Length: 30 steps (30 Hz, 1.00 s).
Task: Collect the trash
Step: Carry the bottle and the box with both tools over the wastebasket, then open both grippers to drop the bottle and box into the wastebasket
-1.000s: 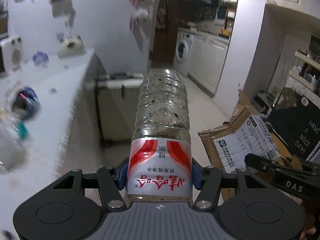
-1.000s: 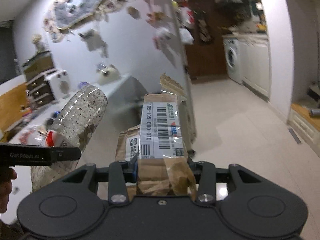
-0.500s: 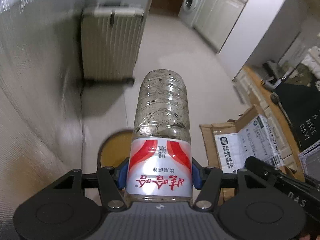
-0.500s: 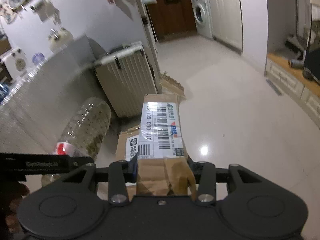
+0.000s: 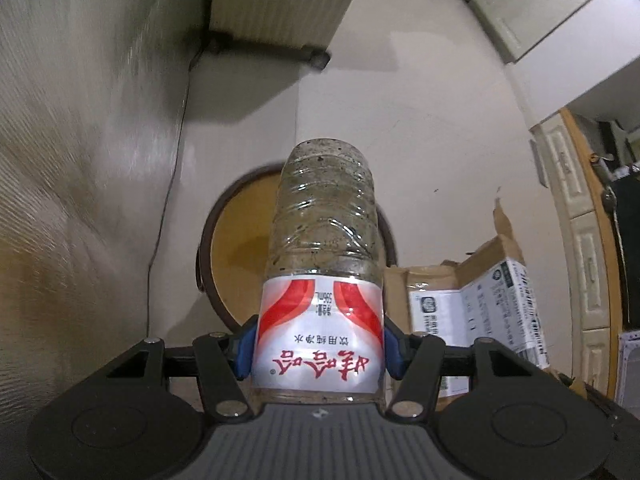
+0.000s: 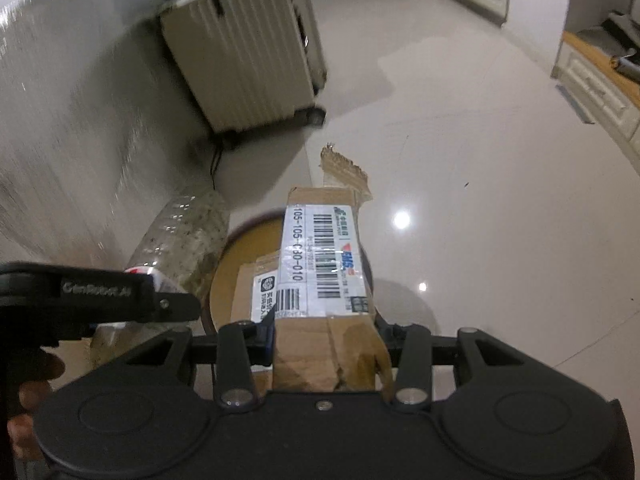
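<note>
My left tool [image 5: 319, 354] pinches a dirty plastic bottle [image 5: 324, 248] by its red and white label. My right tool [image 6: 326, 340] pinches a torn cardboard box [image 6: 326, 264]. Both hang over a round bin [image 5: 236, 240] on the floor. A ribbed suitcase [image 6: 248, 60] stands at 12 o'clock by the wall.

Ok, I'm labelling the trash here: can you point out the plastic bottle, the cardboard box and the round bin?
plastic bottle [image 5: 320, 344]: left wrist view, on its red and white label.
cardboard box [image 6: 324, 256]: right wrist view, on its barcode sticker.
round bin [image 5: 240, 240]: left wrist view, on its yellow inside.
</note>
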### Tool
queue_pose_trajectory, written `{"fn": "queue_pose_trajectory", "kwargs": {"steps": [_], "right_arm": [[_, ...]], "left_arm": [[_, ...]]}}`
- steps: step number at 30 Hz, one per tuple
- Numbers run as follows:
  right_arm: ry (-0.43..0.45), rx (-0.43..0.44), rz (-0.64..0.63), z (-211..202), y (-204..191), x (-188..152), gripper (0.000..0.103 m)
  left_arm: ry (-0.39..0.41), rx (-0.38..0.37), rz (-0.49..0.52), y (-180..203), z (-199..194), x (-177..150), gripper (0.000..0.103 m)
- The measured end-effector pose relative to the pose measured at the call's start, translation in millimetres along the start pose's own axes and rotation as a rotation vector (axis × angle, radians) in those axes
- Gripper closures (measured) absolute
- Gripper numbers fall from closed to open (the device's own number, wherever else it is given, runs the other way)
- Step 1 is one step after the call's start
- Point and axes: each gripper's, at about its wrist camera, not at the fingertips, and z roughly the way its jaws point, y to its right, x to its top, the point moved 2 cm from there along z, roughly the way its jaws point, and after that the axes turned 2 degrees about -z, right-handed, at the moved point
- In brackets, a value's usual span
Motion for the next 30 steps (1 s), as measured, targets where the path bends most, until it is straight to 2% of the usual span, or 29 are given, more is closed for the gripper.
{"fn": "queue_pose_trajectory", "kwargs": {"steps": [9, 14, 18, 22, 30], "right_arm": [[-0.128, -0.002, -0.008, 72, -3, 8, 0.06], [-0.152, 0.003, -0.021, 98, -6, 20, 0.059], [-0.123, 0.026, -0.032, 110, -11, 35, 0.054], [-0.138, 0.019, -0.033, 119, -16, 38, 0.044], [-0.175, 0.03, -0.051, 116, -9, 26, 0.04]], "left_arm": [[-0.102, 0.008, -0.057, -20, 63, 8, 0.043], [-0.11, 0.018, -0.082, -30, 81, 20, 0.041], [-0.084, -0.003, -0.066, -33, 77, 33, 0.019], [-0.072, 0.022, -0.049, -35, 73, 36, 0.018], [-0.09, 0.113, 0.011, -35, 64, 27, 0.018]]}}
